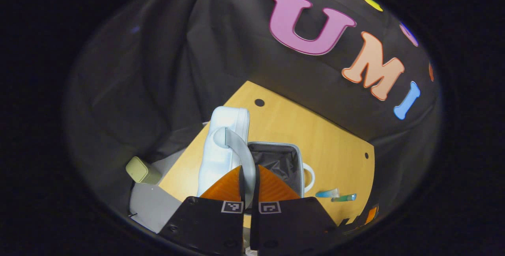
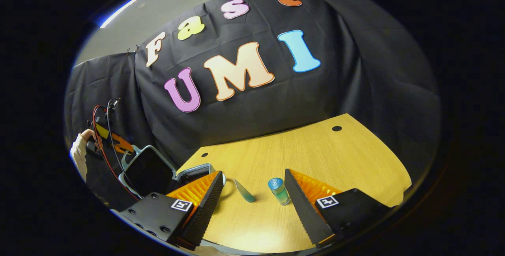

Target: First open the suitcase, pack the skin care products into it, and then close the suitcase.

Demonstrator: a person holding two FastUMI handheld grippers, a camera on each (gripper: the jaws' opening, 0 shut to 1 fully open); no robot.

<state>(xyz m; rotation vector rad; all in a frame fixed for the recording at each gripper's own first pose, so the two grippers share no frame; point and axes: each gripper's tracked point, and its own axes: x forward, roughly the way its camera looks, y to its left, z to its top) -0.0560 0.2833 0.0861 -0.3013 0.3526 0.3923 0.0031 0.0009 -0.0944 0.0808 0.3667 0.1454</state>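
- Right gripper (image 2: 252, 193): jaws stood wide apart with nothing between the fingers, low over the table (image 2: 315, 149).
- Straight ahead of it, inside the open span, stood a small bottle (image 2: 279, 191) with a blue cap, upright and closer to the right finger. Just beside it, toward the left finger, lay a flat tube (image 2: 244, 191), its long axis running away from the gripper and slightly leftward. Neither item was touched.
- Judgement: the right gripper was the nearer one to both products; a forward reach would meet the bottle first.
- Left gripper (image 1: 248, 183): fingers were closed on the grey handle (image 1: 240, 149) of the suitcase lid (image 1: 221, 145), which stood raised.
- Beyond the lid, the suitcase (image 1: 302, 161) lay open, its dark lined interior exposed and seemingly without contents.
- In the left gripper view the bottle and tube lay on their own on the table, to the right of the case.
- In the right gripper view the suitcase was at far left, partly cut off by the left finger; a sleeve (image 2: 79, 155) and cables were visible there.
- The tube's cap end could not be made out.
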